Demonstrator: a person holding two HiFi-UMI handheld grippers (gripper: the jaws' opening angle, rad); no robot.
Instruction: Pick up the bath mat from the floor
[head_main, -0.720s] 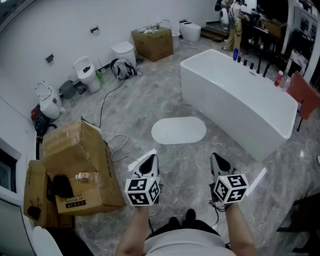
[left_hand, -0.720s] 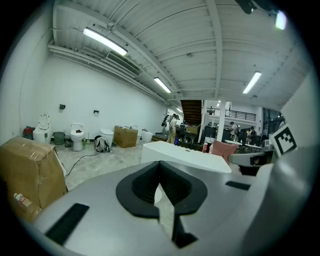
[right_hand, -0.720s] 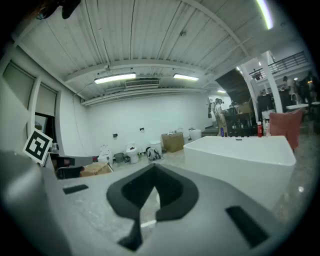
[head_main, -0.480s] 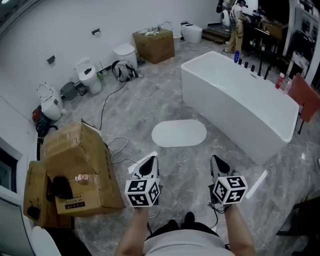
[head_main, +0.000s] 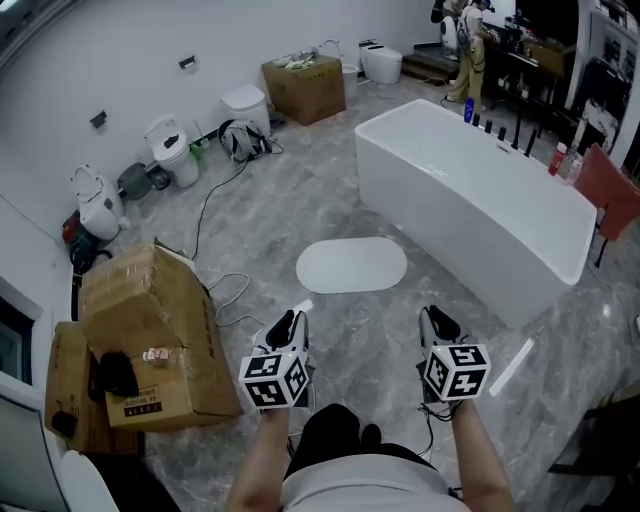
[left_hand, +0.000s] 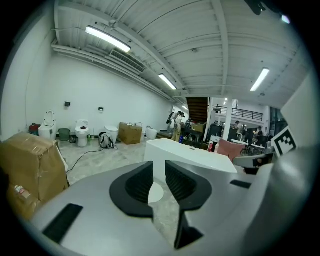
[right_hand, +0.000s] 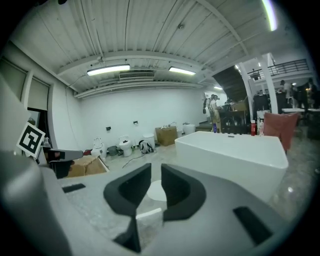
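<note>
We hold 2 grippers low over the grey marble floor (head_main: 290, 200). The left gripper (head_main: 284, 326) has its jaws spread by only a narrow slit, with nothing pinched; in the left gripper view the gap shows just the mat lying farther off. The right gripper (head_main: 437, 322) stands the same way, jaws slightly apart and empty. The white oval bath mat (head_main: 351, 265) lies flat on the floor ahead of both grippers, apart from them and near the long side of the white bathtub (head_main: 480, 200). A taped cardboard box (head_main: 150, 330) sits on the floor at our left, near the left gripper.
</note>
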